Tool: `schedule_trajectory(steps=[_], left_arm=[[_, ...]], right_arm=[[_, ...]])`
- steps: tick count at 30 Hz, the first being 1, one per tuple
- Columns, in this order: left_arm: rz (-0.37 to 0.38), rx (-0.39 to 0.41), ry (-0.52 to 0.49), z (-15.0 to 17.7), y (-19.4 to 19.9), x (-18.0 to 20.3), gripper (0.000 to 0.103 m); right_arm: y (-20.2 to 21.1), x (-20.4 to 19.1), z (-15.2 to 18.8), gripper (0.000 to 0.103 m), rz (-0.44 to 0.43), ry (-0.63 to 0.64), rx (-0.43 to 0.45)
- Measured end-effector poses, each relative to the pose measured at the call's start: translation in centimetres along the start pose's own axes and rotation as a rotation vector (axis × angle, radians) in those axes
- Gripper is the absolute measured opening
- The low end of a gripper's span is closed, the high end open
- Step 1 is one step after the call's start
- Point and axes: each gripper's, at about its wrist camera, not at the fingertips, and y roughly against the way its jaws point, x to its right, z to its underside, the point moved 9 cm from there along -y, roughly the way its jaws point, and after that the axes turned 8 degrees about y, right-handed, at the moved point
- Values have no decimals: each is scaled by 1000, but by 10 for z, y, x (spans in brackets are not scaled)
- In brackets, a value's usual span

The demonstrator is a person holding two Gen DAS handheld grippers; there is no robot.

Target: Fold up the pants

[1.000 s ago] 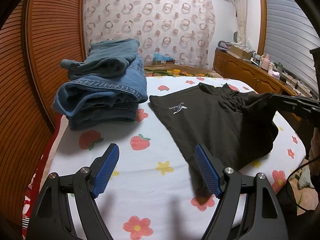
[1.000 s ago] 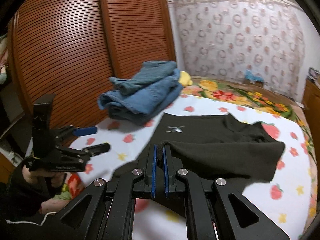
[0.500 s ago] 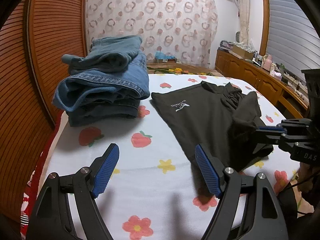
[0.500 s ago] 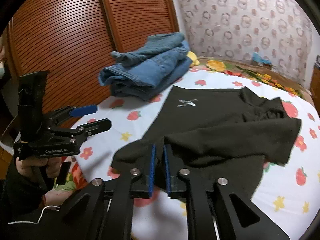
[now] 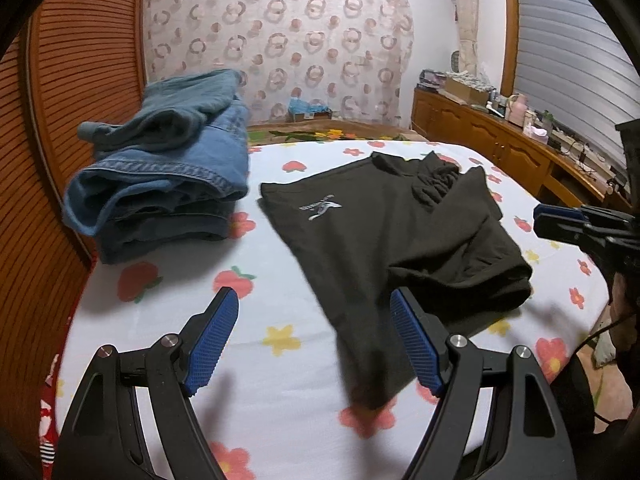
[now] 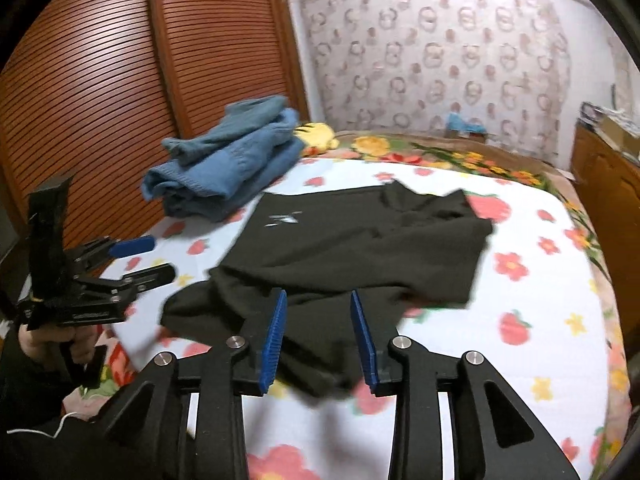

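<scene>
Black pants (image 5: 380, 232) with a small white logo lie folded over on the flowered bed sheet (image 5: 160, 300). My left gripper (image 5: 313, 295) is open above the sheet at the pants' near left edge, holding nothing. It shows in the right wrist view too, left gripper (image 6: 148, 260), in a person's hand. My right gripper (image 6: 318, 295) hovers over the near edge of the pants (image 6: 360, 248). Its jaws are opening, and the cloth sags loose below the gap with neither pad pressing on it. From the left wrist view the right gripper (image 5: 560, 220) reaches in from the right.
A pile of folded blue jeans (image 5: 168, 184) sits at the bed's far left, against a slatted wooden wardrobe (image 6: 100, 100). A yellow soft toy (image 6: 318, 134) lies behind the jeans. A wooden dresser (image 5: 500, 148) with clutter runs along the right wall.
My right gripper was shut on the pants' edge; it has come down towards the bed and opened, and the cloth has dropped. My left gripper stayed open and shifted slightly.
</scene>
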Motion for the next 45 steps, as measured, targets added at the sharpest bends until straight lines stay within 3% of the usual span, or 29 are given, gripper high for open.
schedule_trajectory(steps=[9, 18, 29, 31, 35, 39, 45], left_arm=[[75, 5, -25, -12, -6, 30, 78], [121, -52, -51, -10, -25, 47, 57], [144, -108, -59, 7, -32, 50, 38], [152, -114, -64, 9, -32, 53, 34], [174, -118, -67, 12, -32, 59, 20], [185, -99, -79, 9, -26, 64, 9], [214, -53, -57, 0, -4, 64, 8]], right_arm=[[-7, 33, -3, 47, 118, -36, -31], [-52, 42, -13, 48, 119, -67, -123], [-72, 58, -9, 47, 107, -88, -186], [-73, 58, -9, 42, 109, -82, -183], [-75, 60, -7, 8, 96, -65, -186], [-68, 57, -14, 2, 84, -40, -155], [-48, 53, -38, 0, 89, -4, -79]])
